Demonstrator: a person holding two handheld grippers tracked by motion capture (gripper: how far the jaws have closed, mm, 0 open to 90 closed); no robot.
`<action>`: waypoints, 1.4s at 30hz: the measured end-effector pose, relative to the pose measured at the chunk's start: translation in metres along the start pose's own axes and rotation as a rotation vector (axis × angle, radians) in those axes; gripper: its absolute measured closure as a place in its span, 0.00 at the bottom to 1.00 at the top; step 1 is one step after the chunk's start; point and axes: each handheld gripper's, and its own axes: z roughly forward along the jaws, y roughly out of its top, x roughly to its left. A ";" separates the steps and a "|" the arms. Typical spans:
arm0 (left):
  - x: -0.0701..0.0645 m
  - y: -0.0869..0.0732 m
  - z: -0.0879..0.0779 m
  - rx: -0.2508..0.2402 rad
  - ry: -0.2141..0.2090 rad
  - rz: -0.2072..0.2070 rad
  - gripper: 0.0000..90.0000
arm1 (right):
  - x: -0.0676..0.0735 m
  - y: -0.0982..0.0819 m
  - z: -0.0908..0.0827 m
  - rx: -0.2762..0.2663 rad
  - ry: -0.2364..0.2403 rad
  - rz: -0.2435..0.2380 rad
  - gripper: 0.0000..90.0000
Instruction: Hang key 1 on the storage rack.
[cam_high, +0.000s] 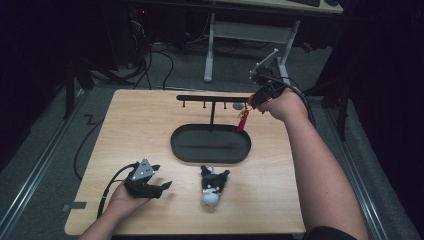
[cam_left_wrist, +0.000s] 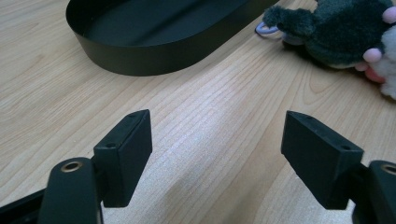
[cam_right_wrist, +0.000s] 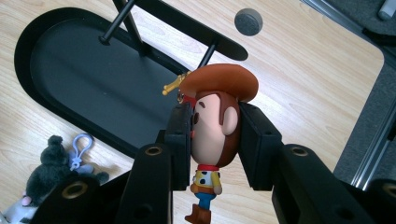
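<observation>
Near the front left corner of the light wooden surface (cam_high: 150, 115), the left gripper (cam_high: 159, 188) is rested with its jaws spread wide, nothing between them. A dark grey and white plush keychain toy (cam_high: 212, 186) lies near the front edge, before the black oval-trayed hanging rack (cam_high: 210, 145). Towards the far right corner, the small cowboy figurine keychain with a brown hat (cam_right_wrist: 212, 128) is clamped by the head in the right gripper (cam_right_wrist: 215, 140), beside the rack's crossbar end.

Lab: floor cables (cam_high: 150, 60), dark surroundings
</observation>
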 end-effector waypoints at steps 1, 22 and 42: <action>0.000 0.000 0.000 0.001 0.000 0.002 0.28 | 0.000 -0.001 0.001 0.003 -0.002 0.001 0.75; -0.001 0.000 0.002 0.011 -0.003 0.006 0.28 | -0.011 -0.039 0.056 0.034 0.061 0.070 0.74; -0.003 0.000 0.003 0.009 0.001 0.013 0.28 | -0.013 -0.078 0.095 -0.018 0.106 0.146 0.57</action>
